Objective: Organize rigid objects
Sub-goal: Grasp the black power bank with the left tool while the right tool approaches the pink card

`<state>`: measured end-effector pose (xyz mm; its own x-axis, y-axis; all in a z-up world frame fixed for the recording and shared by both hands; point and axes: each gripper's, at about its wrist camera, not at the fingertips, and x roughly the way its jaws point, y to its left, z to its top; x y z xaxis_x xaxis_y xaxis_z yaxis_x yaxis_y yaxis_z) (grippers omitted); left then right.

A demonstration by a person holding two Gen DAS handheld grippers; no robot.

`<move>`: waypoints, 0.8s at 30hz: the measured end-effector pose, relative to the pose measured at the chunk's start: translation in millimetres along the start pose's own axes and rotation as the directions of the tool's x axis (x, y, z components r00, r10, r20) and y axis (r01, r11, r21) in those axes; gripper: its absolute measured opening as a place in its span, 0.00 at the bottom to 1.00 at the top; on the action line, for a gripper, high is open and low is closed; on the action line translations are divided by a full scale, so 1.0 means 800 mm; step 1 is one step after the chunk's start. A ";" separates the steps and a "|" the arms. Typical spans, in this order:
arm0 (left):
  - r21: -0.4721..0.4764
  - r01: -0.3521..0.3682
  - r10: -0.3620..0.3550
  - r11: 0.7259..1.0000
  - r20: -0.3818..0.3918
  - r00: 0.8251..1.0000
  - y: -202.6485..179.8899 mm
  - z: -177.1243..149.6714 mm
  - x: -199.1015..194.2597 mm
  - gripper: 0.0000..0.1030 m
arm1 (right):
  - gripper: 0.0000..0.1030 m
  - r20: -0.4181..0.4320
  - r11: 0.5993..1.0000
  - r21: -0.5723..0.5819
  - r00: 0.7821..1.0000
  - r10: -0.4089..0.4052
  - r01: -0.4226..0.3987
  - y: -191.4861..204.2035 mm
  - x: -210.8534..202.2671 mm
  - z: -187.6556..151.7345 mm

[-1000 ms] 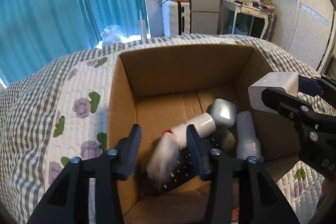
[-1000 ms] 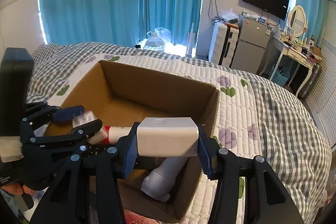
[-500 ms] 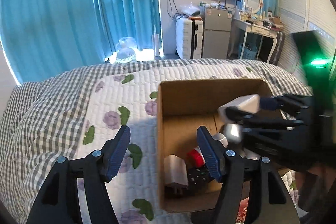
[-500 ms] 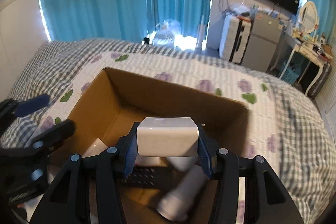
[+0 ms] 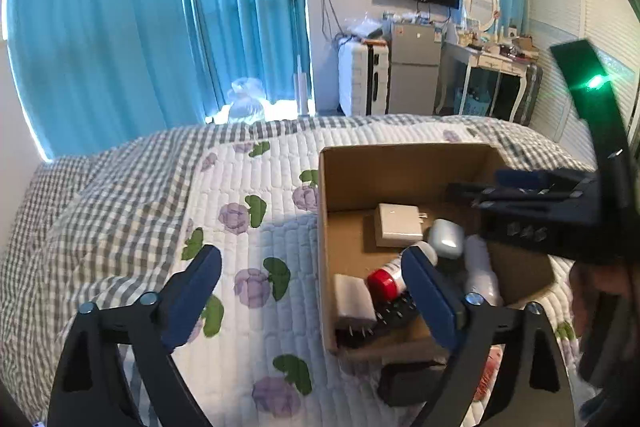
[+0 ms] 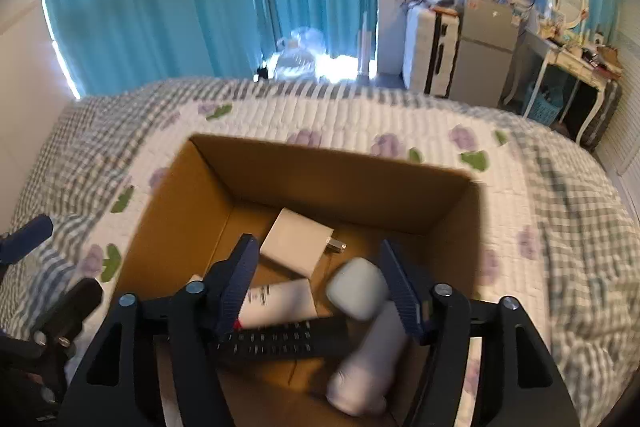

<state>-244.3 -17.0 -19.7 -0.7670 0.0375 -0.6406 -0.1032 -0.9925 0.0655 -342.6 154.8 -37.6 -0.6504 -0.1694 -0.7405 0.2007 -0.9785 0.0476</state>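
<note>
Brown cardboard box (image 5: 404, 167) on the quilted bed (image 5: 248, 195), seen from the left wrist view. Left hand-held gripper (image 5: 312, 291) spread wide, holding nothing, pulled back to hover over the quilt at the box's near left edge. Inside the box: white charger (image 5: 396, 225) flat on the floor toward the far wall, grey case (image 5: 446, 238) just beside it, red-capped tube (image 5: 394, 273), white plug block (image 5: 354, 297), black remote (image 5: 384, 319), white bottle (image 5: 480, 275). Right hand-held gripper (image 5: 536, 187) visible above the right wall.

Right wrist view: right hand-held gripper (image 6: 320, 287) now wide apart and empty; half a second ago clamped on the white charger (image 6: 298, 247). Charger now lying on the box (image 6: 332, 183) floor beyond the fingertips, prongs pointing right, clear of both fingers. Tube (image 6: 278, 303), remote (image 6: 280, 341), grey case (image 6: 356, 293) and bottle (image 6: 368, 367) below the jaws.

Judgement: release complete, charger stowed. Nothing loose visible on the quilt; task likely near its end.
</note>
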 end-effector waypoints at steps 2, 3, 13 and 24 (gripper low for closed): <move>0.014 0.006 -0.006 1.000 0.011 1.000 -0.007 -0.005 -0.025 0.93 | 0.73 0.034 0.999 -0.018 0.999 -0.038 0.038 -0.003 -0.036 -0.005; 0.015 0.007 -0.007 1.000 0.013 1.000 -0.009 -0.007 -0.032 0.94 | 0.75 0.053 0.998 -0.027 0.997 -0.057 0.058 -0.005 -0.055 -0.009; -0.023 0.023 -0.023 0.999 -0.023 0.999 -0.028 -0.055 -0.081 1.00 | 0.92 0.120 0.991 -0.058 0.986 -0.114 0.121 -0.010 -0.183 -0.091; -0.036 0.030 -0.037 0.999 -0.189 0.981 -0.073 -0.156 -0.007 1.00 | 0.94 0.050 0.989 0.023 0.988 -0.148 0.147 -0.048 -0.109 -0.199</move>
<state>-155.1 26.3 -115.4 -0.6293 0.0511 -0.7754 -0.1032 -0.9945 0.0182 -176.8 225.6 -81.6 -0.7084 -0.0286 -0.7052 0.0862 -0.9952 -0.0462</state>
